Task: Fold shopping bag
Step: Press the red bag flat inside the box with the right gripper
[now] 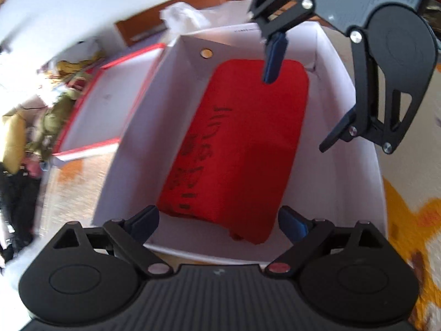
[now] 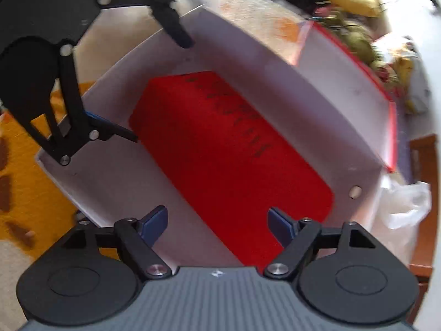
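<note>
A folded red shopping bag with black lettering lies flat inside an open white box. It also shows in the right wrist view, in the same box. My left gripper is open and empty, hovering over the near end of the bag. My right gripper is open and empty over the other end. In the left wrist view the right gripper hangs open over the far right of the box. In the right wrist view the left gripper is open at the upper left.
The box's red-edged lid lies open to the left. A white plastic bag and a brown wooden piece sit behind. A cluttered pile is at far left. The box rests on an orange patterned cloth.
</note>
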`<state>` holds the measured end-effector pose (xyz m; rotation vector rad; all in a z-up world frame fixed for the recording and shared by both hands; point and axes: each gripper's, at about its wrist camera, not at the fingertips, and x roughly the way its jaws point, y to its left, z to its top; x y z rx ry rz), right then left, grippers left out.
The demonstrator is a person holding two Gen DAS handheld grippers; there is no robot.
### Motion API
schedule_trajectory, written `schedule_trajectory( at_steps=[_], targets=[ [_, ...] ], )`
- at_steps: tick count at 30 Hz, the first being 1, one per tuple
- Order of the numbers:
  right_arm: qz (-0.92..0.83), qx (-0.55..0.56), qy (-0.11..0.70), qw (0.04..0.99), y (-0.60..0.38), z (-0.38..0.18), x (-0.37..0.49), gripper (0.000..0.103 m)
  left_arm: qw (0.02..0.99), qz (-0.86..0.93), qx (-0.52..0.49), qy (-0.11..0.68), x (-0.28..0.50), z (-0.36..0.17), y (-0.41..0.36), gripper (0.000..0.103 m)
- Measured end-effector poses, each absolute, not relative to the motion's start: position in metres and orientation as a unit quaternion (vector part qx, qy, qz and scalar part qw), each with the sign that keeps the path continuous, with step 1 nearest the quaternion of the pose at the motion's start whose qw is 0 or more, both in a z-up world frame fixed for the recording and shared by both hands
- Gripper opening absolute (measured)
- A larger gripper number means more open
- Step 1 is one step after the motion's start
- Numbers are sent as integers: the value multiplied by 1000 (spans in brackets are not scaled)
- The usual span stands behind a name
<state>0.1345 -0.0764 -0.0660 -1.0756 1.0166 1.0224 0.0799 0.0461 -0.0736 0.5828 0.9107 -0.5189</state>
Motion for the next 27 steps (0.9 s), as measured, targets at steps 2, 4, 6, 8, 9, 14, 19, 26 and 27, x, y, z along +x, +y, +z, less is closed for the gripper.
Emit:
schedule_trajectory(
  at_steps=[2, 4, 6, 8, 9, 14, 19, 26, 27],
  targets=[
    [486, -484, 431, 587, -75, -64, 107, 79, 822, -262, 281, 421, 60, -75, 46, 95],
    [502, -522, 390, 569, -77, -62, 84, 83, 824, -257, 300, 407, 45, -75, 44, 95],
    [491, -578, 327, 564, -82, -60, 64, 84, 825, -247, 319, 396, 38, -74, 43, 95],
    [490, -603, 298, 554, -87, -59, 58, 84, 817, -250, 331, 400, 40, -73, 39, 95],
    [490, -610, 292, 550, -88, -59, 59, 84, 813, -251, 338, 402, 41, -74, 37, 95],
    [502, -608, 328, 521, -83, -60, 70, 85, 790, -247, 369, 422, 52, -84, 26, 100],
    [526, -599, 339, 500, -72, -62, 83, 85, 770, -237, 387, 449, 60, -101, 16, 100],
    [513, -616, 358, 479, -73, -62, 103, 85, 790, -198, 389, 431, 68, -103, 16, 100],
    [511, -610, 370, 480, -75, -62, 108, 85, 795, -192, 381, 431, 72, -103, 19, 100]
  ],
)
